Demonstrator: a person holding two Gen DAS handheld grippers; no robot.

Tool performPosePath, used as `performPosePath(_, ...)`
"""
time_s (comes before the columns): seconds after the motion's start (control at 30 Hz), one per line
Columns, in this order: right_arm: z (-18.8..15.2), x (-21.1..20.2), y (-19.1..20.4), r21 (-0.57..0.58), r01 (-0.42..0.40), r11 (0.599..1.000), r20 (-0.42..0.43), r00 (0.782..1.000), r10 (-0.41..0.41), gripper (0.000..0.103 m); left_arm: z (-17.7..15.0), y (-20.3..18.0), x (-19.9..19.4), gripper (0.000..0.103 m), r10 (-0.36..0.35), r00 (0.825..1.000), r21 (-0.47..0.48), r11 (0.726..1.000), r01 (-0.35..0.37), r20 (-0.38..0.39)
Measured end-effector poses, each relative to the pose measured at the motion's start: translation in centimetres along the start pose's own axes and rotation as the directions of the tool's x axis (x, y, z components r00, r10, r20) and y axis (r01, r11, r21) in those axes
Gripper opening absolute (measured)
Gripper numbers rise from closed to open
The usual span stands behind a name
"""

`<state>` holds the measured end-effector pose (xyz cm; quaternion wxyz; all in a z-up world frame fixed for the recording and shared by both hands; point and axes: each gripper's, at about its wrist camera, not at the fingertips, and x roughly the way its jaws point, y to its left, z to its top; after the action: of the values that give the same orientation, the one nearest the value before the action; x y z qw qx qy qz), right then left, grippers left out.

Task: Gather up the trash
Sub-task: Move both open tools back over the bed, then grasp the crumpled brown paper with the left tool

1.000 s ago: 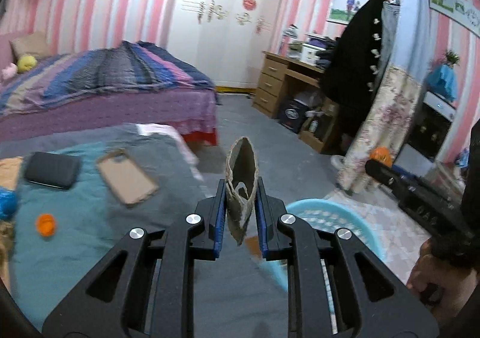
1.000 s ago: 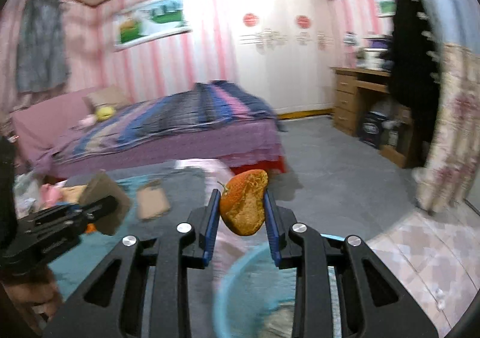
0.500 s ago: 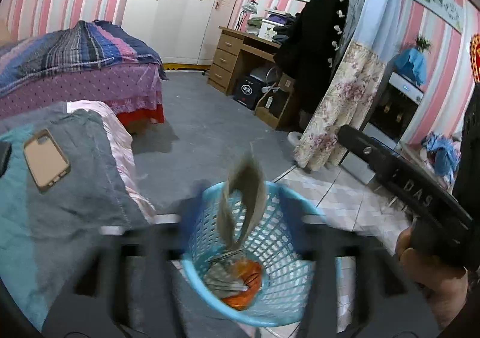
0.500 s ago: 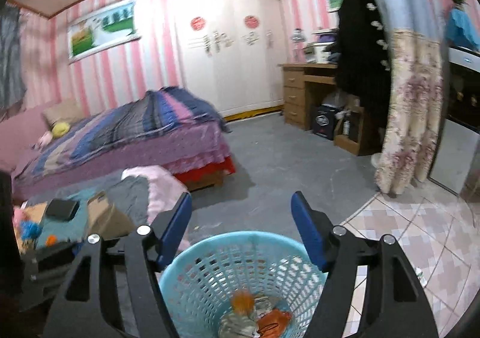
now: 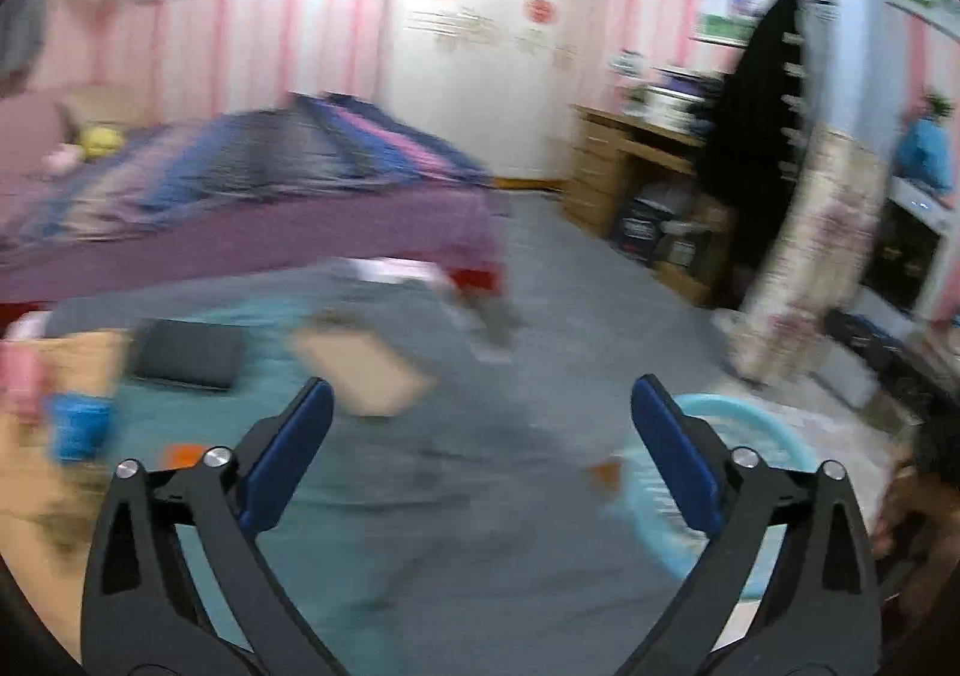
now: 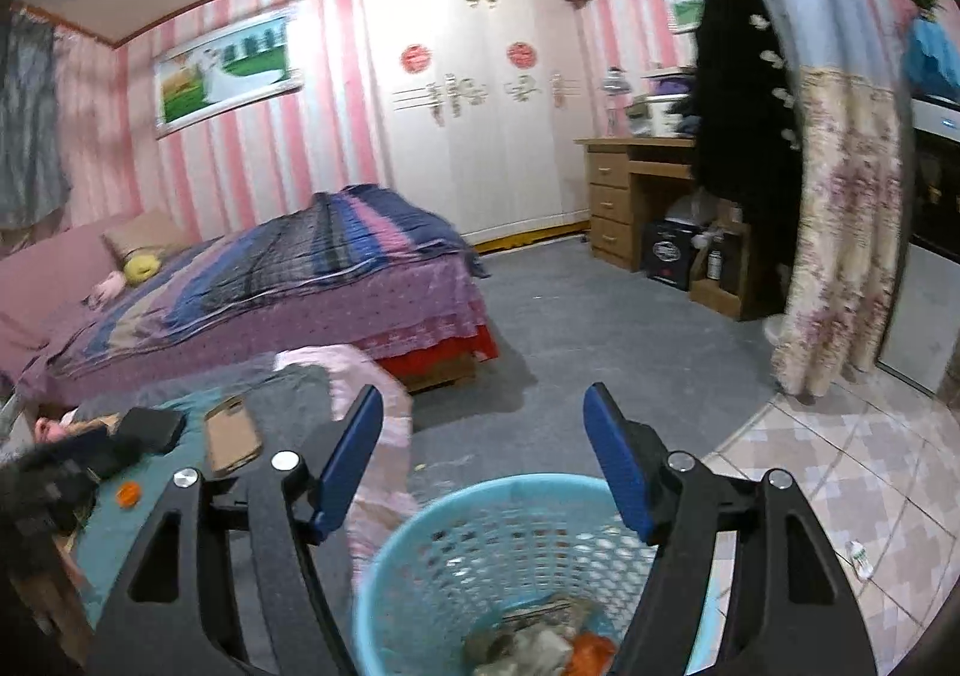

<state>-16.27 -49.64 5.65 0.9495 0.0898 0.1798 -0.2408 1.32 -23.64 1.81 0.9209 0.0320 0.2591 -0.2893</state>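
Observation:
A light blue mesh trash basket (image 6: 474, 550) stands on the floor under my right gripper (image 6: 483, 460), which is open and empty above its rim. Crumpled paper and an orange piece (image 6: 591, 649) lie inside it. In the blurred left wrist view the basket (image 5: 750, 436) is at the lower right. My left gripper (image 5: 480, 457) is open and empty over the teal cloth (image 5: 384, 472). A small orange scrap (image 5: 180, 454) lies on the cloth, and also shows in the right wrist view (image 6: 128, 493).
On the cloth lie a tan phone case (image 6: 231, 439), a black case (image 6: 150, 427) and a blue object (image 5: 78, 427). A bed (image 6: 270, 280) stands behind, a wooden desk (image 6: 636, 196) and a floral curtain (image 6: 840, 232) to the right.
Both grippers opened and dropped their pieces, the cardboard scrap and the orange peel, into the basket. My left gripper has swung back left over the cloth. My right gripper stays above the basket.

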Motion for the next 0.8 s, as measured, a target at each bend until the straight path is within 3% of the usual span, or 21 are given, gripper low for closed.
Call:
performPosePath(0.1,-0.2,0.4,2.6,-0.046,-0.056,0.997,-0.012,0.998,0.056,0.069,-0.2,6.7,-2.1,0.097,0.153,0.988,-0.033,0.988,-0.153,0.009)
performPosePath(0.2,-0.5,0.6,5.7,-0.076,-0.110,0.991,-0.021,0.994,0.109,0.069,-1.1,12.5,-3.6,0.097,0.219,0.976,-0.114,0.969,-0.219,-0.013)
performPosePath(0.3,-1.2,0.8,8.8,-0.088,-0.174,0.981,-0.024,0.985,0.172,0.071,-4.3,18.2,-4.8,0.097,0.284,0.958,-0.214,0.934,-0.286,-0.040)
performPosePath(0.4,-2.0,1.5,12.0,-0.109,-0.217,0.970,-0.053,0.976,0.212,0.074,-5.9,21.7,-5.3,0.097,0.325,0.944,-0.237,0.914,-0.330,-0.059)
performPosePath(0.5,-2.9,2.2,15.7,-0.141,-0.248,0.959,-0.091,0.967,0.237,0.075,-6.2,24.3,-7.5,0.097,0.397,0.918,-0.245,0.888,-0.388,-0.014)
performPosePath(0.6,-3.7,2.5,18.3,-0.151,-0.273,0.950,-0.109,0.960,0.259,0.076,-6.6,26.1,-8.1,0.097,0.422,0.906,-0.249,0.876,-0.414,-0.024)
performPosePath(0.8,-5.7,3.4,23.7,-0.192,-0.328,0.925,-0.165,0.940,0.299,0.079,-8.3,28.5,-7.1,0.097,0.388,0.916,-0.266,0.877,-0.400,-0.101)
